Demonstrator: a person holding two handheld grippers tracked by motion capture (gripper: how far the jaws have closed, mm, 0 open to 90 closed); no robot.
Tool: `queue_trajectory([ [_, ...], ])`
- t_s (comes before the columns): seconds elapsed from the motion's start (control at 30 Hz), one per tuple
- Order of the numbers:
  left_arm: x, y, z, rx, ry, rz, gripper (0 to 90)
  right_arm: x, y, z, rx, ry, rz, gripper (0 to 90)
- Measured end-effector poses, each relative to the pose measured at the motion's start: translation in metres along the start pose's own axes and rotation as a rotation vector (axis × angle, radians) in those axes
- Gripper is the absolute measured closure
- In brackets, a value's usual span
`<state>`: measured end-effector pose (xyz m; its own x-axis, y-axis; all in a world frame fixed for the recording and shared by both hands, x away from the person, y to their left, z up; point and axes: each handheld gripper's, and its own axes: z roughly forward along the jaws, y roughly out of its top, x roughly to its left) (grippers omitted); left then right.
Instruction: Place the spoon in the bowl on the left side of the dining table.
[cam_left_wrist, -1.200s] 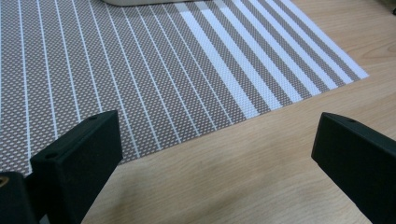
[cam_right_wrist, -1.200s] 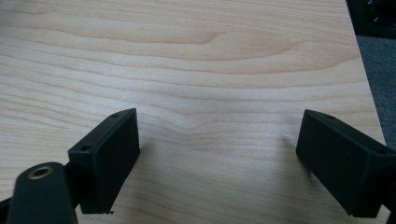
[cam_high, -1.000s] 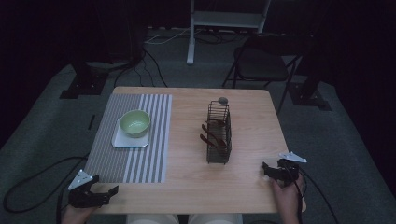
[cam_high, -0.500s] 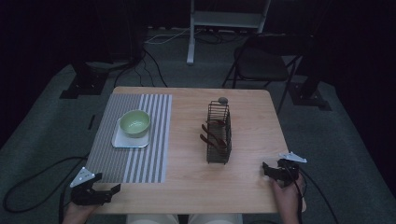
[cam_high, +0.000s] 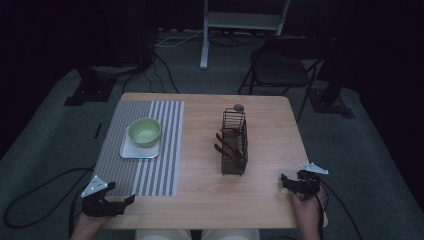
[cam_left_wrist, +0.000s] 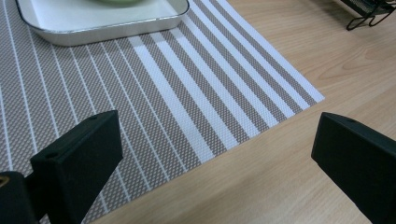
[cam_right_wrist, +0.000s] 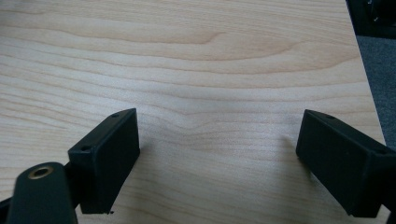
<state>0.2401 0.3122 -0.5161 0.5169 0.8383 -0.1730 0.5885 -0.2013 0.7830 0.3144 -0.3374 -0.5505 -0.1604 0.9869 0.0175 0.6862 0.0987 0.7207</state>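
A green bowl (cam_high: 145, 131) sits in a white tray (cam_high: 131, 151) on a striped placemat (cam_high: 160, 165) at the table's left. A black wire rack (cam_high: 234, 142) stands mid-table with reddish-brown utensils (cam_high: 225, 145) inside and a small grey object (cam_high: 238, 107) at its far end. My left gripper (cam_high: 127, 201) hovers open at the placemat's near corner, and its own view shows the left gripper (cam_left_wrist: 215, 154) with jaws wide apart over the placemat (cam_left_wrist: 140, 93) edge. My right gripper (cam_high: 284, 183) is open near the front right, and in its own view the right gripper (cam_right_wrist: 217, 158) spans bare wood.
The tray (cam_left_wrist: 107, 28) lies ahead of the left jaws, with the rack's foot (cam_left_wrist: 369, 14) far to their right. The table's right edge (cam_right_wrist: 362, 70) runs close to the right gripper. A folding chair (cam_high: 280, 70) and stand legs are beyond the table.
My left gripper has crept slightly to the right along the front edge. The right gripper has stayed put.
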Motion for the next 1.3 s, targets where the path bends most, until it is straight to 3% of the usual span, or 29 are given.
queue_trajectory([
  [1.3, -0.034, 0.043, 0.026, -0.023, -0.096, 0.104, 2.1, 0.000, 0.000, 0.000, 0.000, 0.000, 0.000, 12.7],
])
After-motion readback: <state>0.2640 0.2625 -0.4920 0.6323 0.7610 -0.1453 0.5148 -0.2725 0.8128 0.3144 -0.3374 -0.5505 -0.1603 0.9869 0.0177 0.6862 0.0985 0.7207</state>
